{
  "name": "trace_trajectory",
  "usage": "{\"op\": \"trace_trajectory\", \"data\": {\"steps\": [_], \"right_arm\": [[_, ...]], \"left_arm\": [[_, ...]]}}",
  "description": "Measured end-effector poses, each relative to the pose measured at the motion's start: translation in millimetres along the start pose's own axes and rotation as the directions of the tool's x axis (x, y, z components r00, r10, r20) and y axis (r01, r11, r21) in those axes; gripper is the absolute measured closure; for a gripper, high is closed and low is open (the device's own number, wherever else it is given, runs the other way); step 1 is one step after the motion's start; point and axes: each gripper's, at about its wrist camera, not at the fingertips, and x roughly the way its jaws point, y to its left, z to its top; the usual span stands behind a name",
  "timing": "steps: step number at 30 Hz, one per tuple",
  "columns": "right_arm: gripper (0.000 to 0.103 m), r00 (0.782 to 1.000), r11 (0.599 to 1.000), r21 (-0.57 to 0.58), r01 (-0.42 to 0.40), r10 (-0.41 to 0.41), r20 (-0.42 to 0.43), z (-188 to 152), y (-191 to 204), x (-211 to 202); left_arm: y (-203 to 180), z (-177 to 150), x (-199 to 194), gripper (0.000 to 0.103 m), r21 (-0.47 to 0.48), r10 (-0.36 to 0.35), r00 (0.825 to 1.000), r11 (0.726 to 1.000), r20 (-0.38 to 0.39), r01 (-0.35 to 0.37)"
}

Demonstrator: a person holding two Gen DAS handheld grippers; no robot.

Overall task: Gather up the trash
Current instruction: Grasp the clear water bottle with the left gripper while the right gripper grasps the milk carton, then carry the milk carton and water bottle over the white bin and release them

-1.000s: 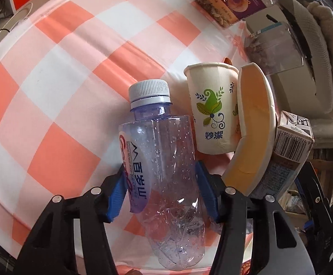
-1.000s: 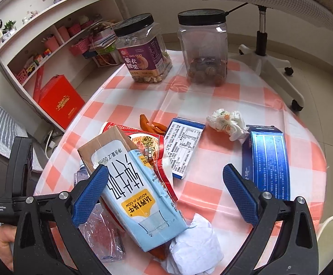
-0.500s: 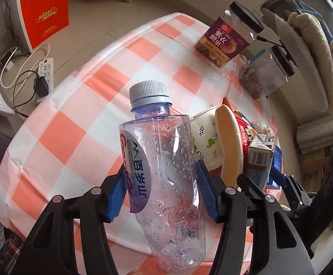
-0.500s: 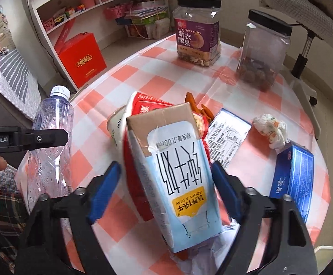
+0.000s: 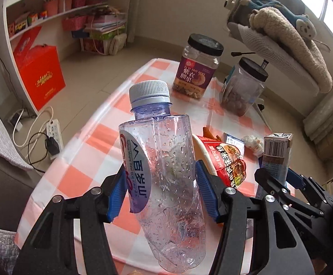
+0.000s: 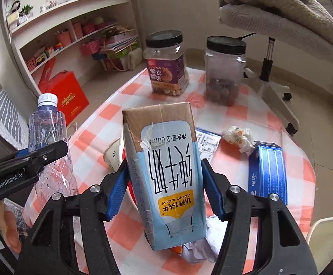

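Now lifted clear of the table [image 5: 97,151], where 1 second ago sat low among the litter: bottle [image 5: 164,178] clenched in the left gripper [image 5: 159,194], milk carton [image 6: 166,171] clenched in the right gripper [image 6: 164,190], both raised side by side. Means 2 pieces picked up and likely ready to go to a bin, none in view. Left behind on the checked cloth: paper cup [image 6: 112,154], red noodle bowl [image 5: 223,158], blue box [image 6: 268,171], crumpled tissue [image 6: 238,137], 2 jars [image 6: 166,68]. Beyond: shelves [image 6: 74,20], red box [image 5: 40,73], chair [image 6: 269,23].
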Motion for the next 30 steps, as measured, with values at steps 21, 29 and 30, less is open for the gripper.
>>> {"op": "trace_trajectory", "data": {"steps": [21, 29, 30], "right_arm": [[0.045, 0.955, 0.956, 0.197, 0.216, -0.249, 0.161, -23, -67, -80], [0.046, 0.936, 0.937, 0.226, 0.267, -0.308, 0.170, -36, -93, -104], [0.046, 0.933, 0.934, 0.230, 0.274, -0.316, 0.170, -38, -96, -107]], "left_arm": [[-96, -16, -35, 0.046, 0.184, -0.059, 0.973, 0.983, 0.224, 0.018], [-128, -24, -37, 0.046, 0.229, -0.119, 0.968, 0.971, 0.221, 0.067], [-132, -26, -36, 0.046, 0.235, -0.125, 0.967, 0.969, 0.220, 0.071]]}}
